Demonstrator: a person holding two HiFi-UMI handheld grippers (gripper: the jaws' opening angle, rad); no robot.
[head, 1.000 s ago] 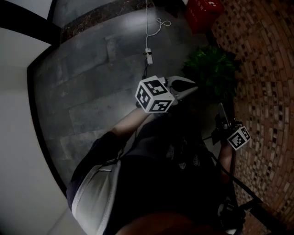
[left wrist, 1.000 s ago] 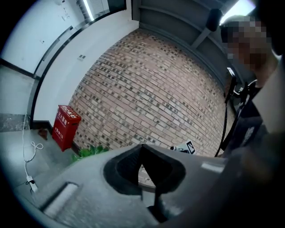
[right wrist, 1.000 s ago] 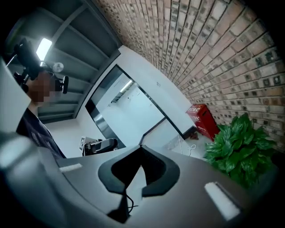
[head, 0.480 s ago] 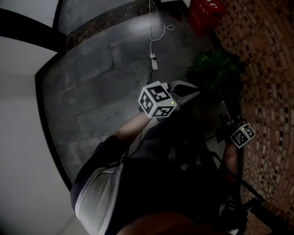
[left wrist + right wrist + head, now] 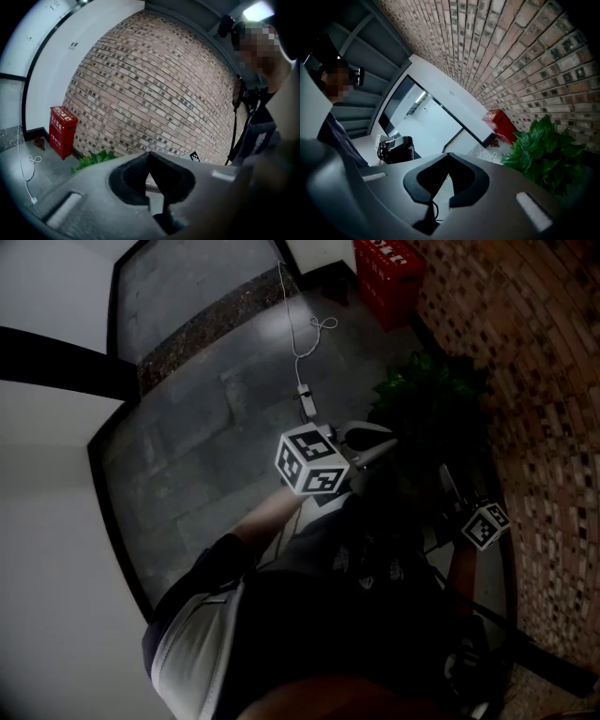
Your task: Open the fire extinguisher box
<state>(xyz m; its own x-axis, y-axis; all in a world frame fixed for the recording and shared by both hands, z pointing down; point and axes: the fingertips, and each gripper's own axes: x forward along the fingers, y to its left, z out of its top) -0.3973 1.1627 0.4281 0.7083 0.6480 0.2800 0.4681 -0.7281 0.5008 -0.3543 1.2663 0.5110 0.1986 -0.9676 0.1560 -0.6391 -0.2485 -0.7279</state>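
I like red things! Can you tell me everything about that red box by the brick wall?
The red box is tall, narrow and looks like painted metal. It stands upright on the grey floor, close against the brick wall, near the corner. Its front has pale writing, too small to read, and looks shut. A green plant grows beside it, not touching.

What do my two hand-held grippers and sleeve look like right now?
Both the left hand-held gripper and right hand-held gripper have grey moulded jaws with black pads. Each carries a white cube with black square markers. The left sleeve is dark and short.
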